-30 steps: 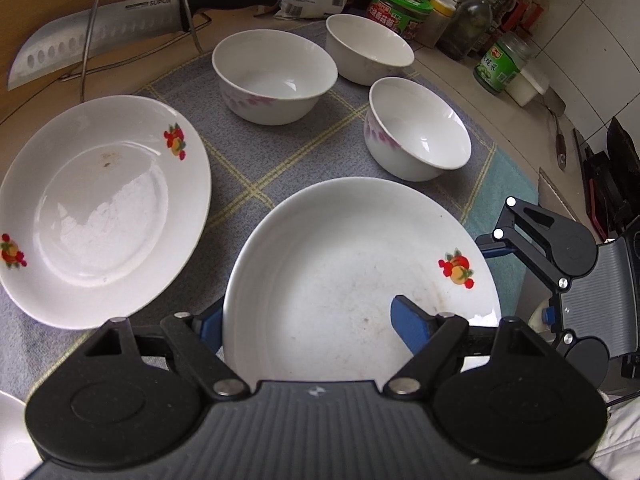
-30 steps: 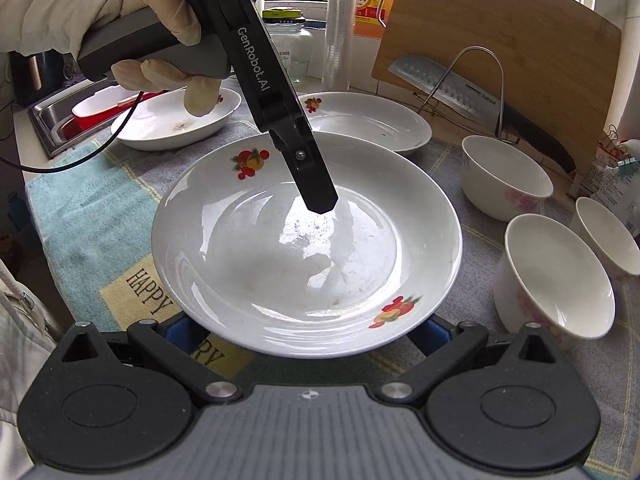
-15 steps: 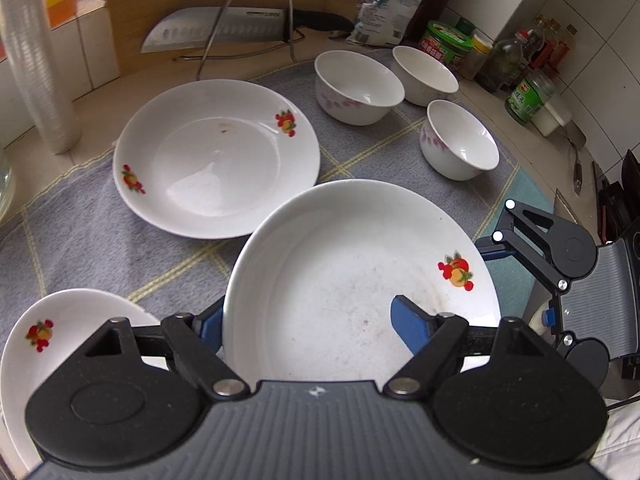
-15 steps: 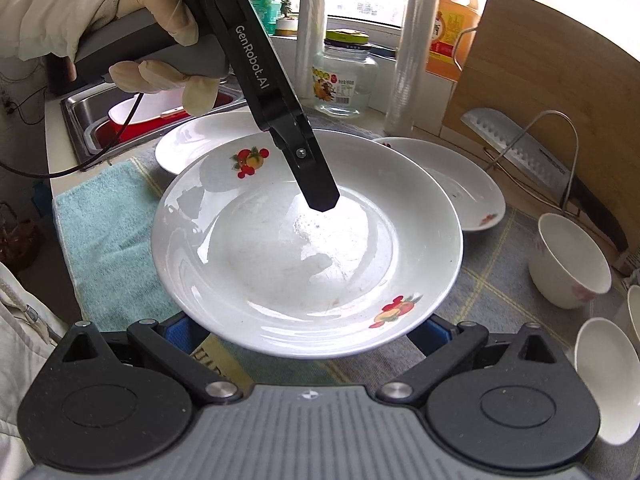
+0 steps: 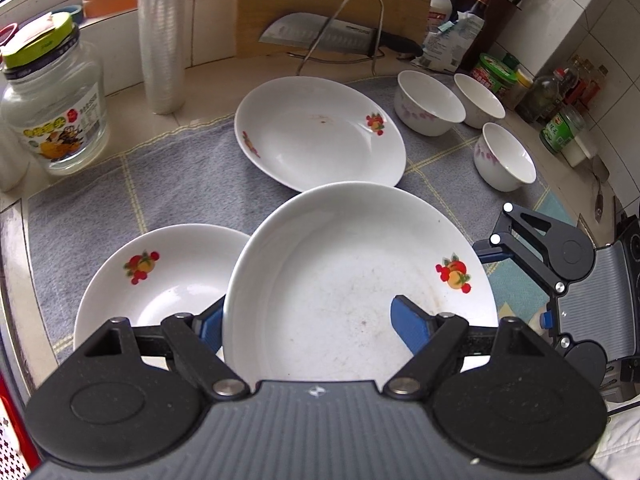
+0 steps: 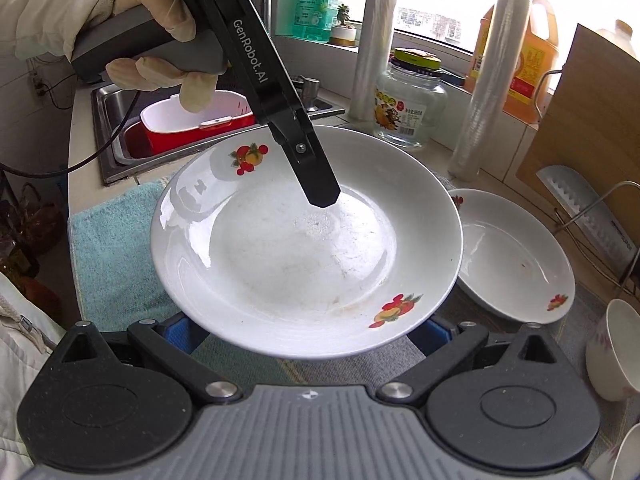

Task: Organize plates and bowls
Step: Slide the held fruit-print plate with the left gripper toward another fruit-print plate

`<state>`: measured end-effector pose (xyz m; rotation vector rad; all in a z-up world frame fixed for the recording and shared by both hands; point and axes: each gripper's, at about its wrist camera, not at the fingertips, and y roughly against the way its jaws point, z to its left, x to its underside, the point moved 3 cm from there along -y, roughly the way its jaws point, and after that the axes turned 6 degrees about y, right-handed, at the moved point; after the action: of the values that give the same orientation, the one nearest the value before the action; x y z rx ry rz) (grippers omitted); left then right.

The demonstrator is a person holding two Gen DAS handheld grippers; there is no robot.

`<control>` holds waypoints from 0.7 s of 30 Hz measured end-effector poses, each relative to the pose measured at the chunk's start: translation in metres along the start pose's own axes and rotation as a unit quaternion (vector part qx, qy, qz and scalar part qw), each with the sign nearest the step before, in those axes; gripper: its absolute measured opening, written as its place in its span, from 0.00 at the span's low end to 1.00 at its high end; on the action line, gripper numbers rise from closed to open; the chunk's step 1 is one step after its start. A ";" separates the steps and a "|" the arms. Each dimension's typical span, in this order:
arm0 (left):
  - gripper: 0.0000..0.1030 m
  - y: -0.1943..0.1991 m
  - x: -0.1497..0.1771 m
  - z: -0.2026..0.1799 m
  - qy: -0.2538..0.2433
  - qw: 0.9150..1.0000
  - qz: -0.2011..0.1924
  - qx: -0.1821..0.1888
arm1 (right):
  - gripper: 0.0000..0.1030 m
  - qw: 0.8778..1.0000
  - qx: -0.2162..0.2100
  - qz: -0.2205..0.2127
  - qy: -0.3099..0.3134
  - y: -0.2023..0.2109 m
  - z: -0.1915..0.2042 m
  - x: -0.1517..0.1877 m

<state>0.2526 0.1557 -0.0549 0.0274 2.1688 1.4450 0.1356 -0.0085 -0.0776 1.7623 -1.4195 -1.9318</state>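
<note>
A white plate (image 5: 352, 280) is held above the grey mat (image 5: 160, 184) by both grippers: its near rim is clamped by the left gripper (image 5: 308, 320), its opposite rim by the right gripper (image 6: 308, 332), over another plate (image 5: 160, 280).

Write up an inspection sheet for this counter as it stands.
Surface: grey checked cloth, with a teal towel at its edge.
Job's things: held plate above the cloth, faint smears inside; far plate and near plate lying on the cloth; three bowls upright, unstacked.
Clutter: glass jar, film rolls, cleaver, condiment bottles.
Grippers: left claw shut on the held plate's rim, one finger inside; right claw under the opposite rim, grip unclear.
Cables: black cable hanging from the left handle.
Surroundings: sink with red basin, window, tiled wall.
</note>
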 end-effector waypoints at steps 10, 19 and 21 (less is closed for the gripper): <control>0.79 0.012 0.011 0.040 0.028 1.000 -0.007 -0.007 | 1.00 1.000 -0.022 0.004 0.017 -0.031 0.008 -0.027; 0.79 0.014 0.015 0.068 0.043 0.999 -0.009 -0.007 | 1.00 0.999 -0.031 0.011 0.023 -0.055 0.013 -0.044; 0.79 0.012 0.015 0.074 0.045 0.999 -0.008 -0.006 | 1.00 0.999 -0.032 0.014 0.023 -0.059 0.013 -0.046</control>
<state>0.2685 0.2283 -0.0716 -0.0604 2.2276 1.4757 0.1650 0.0608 -0.0904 1.7381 -1.3454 -1.8884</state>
